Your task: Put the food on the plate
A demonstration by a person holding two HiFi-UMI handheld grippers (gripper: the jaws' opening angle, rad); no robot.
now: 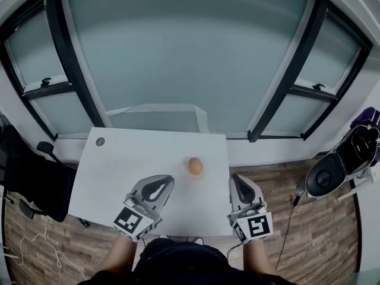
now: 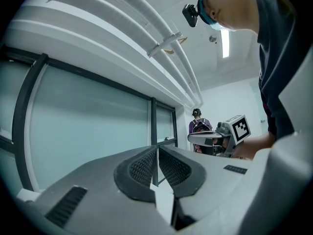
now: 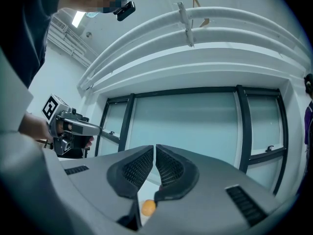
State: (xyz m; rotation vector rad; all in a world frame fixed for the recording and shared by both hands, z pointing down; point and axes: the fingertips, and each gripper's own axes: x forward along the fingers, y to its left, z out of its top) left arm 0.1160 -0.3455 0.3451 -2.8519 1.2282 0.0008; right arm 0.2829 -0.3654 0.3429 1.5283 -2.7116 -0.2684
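**Both grippers shut and empty, food on the tabletop**

In the head view the food [image 1: 195, 166], a small round orange-brown piece, lies on the white tabletop [image 1: 136, 159], right of the frame's centre and toward the tabletop's right edge. The left gripper [image 1: 169, 180] is at lower centre-left and the right gripper [image 1: 234, 178] at lower centre-right. The food lies between their tips and a little higher in the frame, touching neither.

In the left gripper view its fingers [image 2: 142, 168] are pressed together with nothing between them. In the right gripper view its fingers [image 3: 139, 169] are also pressed together and hold nothing. The food [image 3: 148, 207] shows low in that frame, beneath the fingers.

A dark-framed window [image 1: 190, 52] fills the top of the head view. A black chair [image 1: 29, 177] stands at the left edge, on the wooden floor [image 1: 320, 236].
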